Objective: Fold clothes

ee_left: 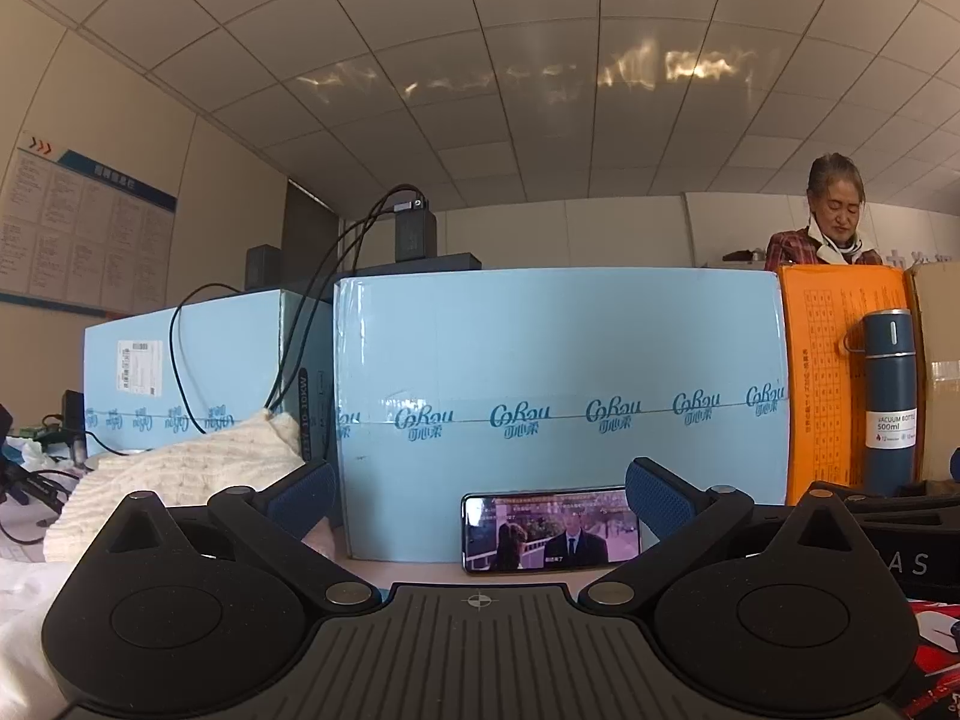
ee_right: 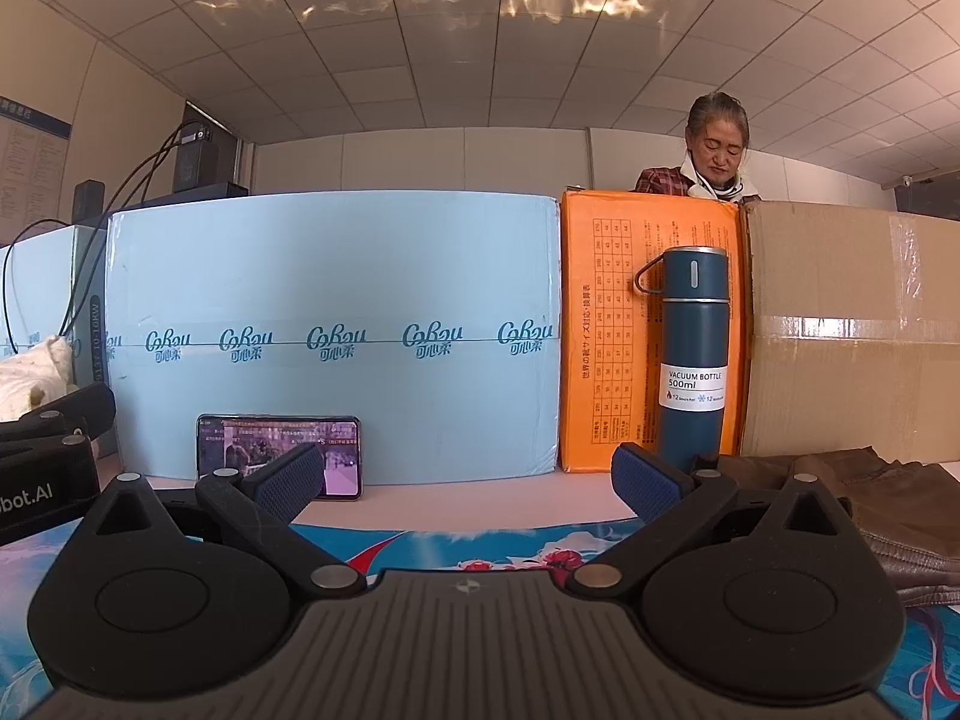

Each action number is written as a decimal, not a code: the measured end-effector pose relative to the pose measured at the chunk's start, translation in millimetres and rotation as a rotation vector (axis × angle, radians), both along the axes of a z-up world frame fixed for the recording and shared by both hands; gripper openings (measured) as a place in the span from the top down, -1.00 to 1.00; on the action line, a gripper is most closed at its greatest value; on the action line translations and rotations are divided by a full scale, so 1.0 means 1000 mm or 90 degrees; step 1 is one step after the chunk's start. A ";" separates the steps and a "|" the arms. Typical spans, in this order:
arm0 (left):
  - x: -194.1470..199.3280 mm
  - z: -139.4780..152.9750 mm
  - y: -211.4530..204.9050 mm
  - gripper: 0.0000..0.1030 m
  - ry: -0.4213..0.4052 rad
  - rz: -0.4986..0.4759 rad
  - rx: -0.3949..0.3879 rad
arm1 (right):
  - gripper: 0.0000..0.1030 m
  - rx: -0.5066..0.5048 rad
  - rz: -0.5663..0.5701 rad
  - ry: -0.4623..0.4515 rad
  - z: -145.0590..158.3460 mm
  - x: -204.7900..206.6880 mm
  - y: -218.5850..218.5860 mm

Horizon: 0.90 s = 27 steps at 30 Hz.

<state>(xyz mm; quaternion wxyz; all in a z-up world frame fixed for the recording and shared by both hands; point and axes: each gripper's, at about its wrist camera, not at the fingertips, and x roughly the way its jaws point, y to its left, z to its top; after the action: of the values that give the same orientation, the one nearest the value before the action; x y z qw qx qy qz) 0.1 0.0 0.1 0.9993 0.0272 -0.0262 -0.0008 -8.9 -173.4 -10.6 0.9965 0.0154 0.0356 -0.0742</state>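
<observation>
My left gripper (ee_left: 480,495) is open and empty, held level and facing the blue boxes. A cream knitted sweater (ee_left: 180,468) lies piled just left of its left finger, and it also shows at the left edge of the right wrist view (ee_right: 30,372). My right gripper (ee_right: 468,483) is open and empty above a printed blue mat (ee_right: 468,546). A brown garment (ee_right: 888,510) lies crumpled to the right of its right finger. The left gripper's body (ee_right: 42,456) shows at the left of the right wrist view.
A wall of boxes stands close ahead: light blue boxes (ee_left: 558,396), an orange box (ee_right: 636,324), a brown carton (ee_right: 858,330). A phone (ee_left: 549,531) playing video leans on the blue box. A blue vacuum bottle (ee_right: 693,354) stands before the orange box. Cables (ee_left: 300,330) hang at left. A person (ee_right: 717,150) stands behind the boxes.
</observation>
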 end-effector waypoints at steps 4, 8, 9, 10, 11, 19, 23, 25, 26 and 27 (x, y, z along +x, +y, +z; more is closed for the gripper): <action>0.000 0.000 0.000 -1.00 0.004 -0.002 -0.006 | -1.00 -0.001 0.000 0.000 -0.001 -0.001 0.001; 0.000 -0.001 0.002 -1.00 0.004 -0.003 -0.008 | -1.00 0.001 0.000 0.003 0.001 0.000 0.001; 0.000 -0.002 0.003 -1.00 0.004 -0.003 -0.008 | -1.00 0.001 0.001 0.003 0.002 0.001 0.002; 0.002 -0.003 0.003 -1.00 0.005 -0.002 -0.007 | -1.00 0.001 0.000 0.004 0.003 0.001 0.002; 0.003 -0.003 0.003 -1.00 0.005 -0.001 -0.006 | -1.00 0.000 0.000 0.004 0.003 0.000 0.003; 0.002 -0.002 0.000 -1.00 0.002 0.001 0.001 | -1.00 -0.001 0.001 -0.001 0.002 0.000 0.002; 0.002 -0.003 0.000 -1.00 0.004 -0.001 0.001 | -1.00 -0.001 0.001 -0.002 0.002 0.001 0.002; 0.001 -0.003 -0.001 -1.00 0.004 0.000 0.001 | -1.00 -0.001 0.001 -0.003 0.002 0.000 0.001; 0.002 -0.003 -0.001 -1.00 0.004 -0.001 0.001 | -1.00 -0.002 0.001 -0.003 0.002 0.000 0.002; 0.002 -0.003 -0.001 -1.00 0.004 0.000 0.001 | -1.00 -0.002 0.001 -0.003 0.002 0.000 0.002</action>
<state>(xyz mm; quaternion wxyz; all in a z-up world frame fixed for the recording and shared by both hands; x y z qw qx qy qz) 1.6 -0.7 -2.9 0.9993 0.0281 -0.0227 -0.0012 -8.7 -171.8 -9.1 0.9967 0.0143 0.0331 -0.0732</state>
